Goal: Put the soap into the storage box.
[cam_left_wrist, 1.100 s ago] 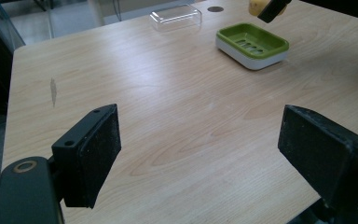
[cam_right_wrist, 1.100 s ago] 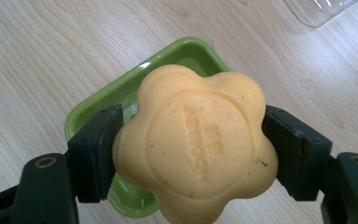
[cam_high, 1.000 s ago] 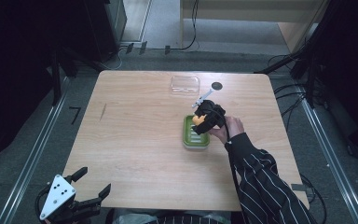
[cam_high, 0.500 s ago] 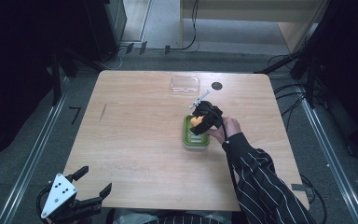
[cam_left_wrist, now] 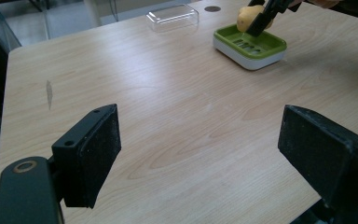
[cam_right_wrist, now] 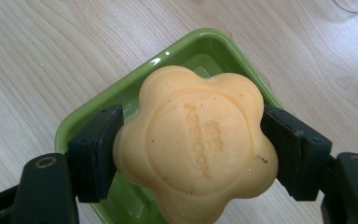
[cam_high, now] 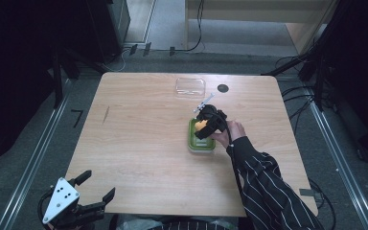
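Right gripper (cam_high: 202,125) grasping a bar of soap (cam_right_wrist: 196,144) above a green soap dish (cam_high: 201,143).

The right gripper's two black jaws are closed against opposite sides of the soap, pads pressed flush to it. The soap is orange-yellow, flower-shaped with rounded lobes, and bears embossed lettering on its face; it sits over the dish's far end, and contact with the dish cannot be told. The dish lies right of centre on the wooden table (cam_high: 139,143). The left gripper (cam_high: 84,196), at the table's near-left corner, has its jaws spread wide, holding nothing. A clear lid (cam_high: 190,86) rests near the far edge.
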Demonstrator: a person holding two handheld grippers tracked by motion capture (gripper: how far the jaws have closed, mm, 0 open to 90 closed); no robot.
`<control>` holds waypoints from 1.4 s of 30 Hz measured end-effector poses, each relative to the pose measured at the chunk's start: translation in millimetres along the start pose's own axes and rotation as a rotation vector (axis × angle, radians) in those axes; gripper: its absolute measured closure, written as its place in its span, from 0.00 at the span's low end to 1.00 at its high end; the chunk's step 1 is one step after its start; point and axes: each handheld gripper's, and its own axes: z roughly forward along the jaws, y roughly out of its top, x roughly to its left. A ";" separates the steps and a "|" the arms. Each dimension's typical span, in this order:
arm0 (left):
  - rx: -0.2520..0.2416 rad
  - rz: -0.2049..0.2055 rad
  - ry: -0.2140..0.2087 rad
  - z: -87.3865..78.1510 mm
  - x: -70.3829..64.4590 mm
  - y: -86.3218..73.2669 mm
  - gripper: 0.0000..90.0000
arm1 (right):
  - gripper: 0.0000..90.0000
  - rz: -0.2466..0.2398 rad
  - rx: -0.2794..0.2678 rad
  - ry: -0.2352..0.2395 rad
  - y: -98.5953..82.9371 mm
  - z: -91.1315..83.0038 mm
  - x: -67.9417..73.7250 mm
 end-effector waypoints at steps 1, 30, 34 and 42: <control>0.000 0.001 -0.001 0.1 0.0 0.0 0.15 | 0.29 0.002 -0.002 0.005 -0.5 1.5 -0.7; -0.001 0.001 -0.003 0.2 0.0 0.1 0.15 | 0.29 0.010 0.038 0.030 -2.2 23.9 -0.2; -0.001 0.000 -0.004 0.5 -0.1 0.3 0.15 | 0.29 0.004 0.048 0.036 -3.0 26.4 0.1; -0.003 0.001 -0.006 0.9 0.0 0.4 0.15 | 0.29 0.008 0.058 0.039 -4.1 28.4 -0.6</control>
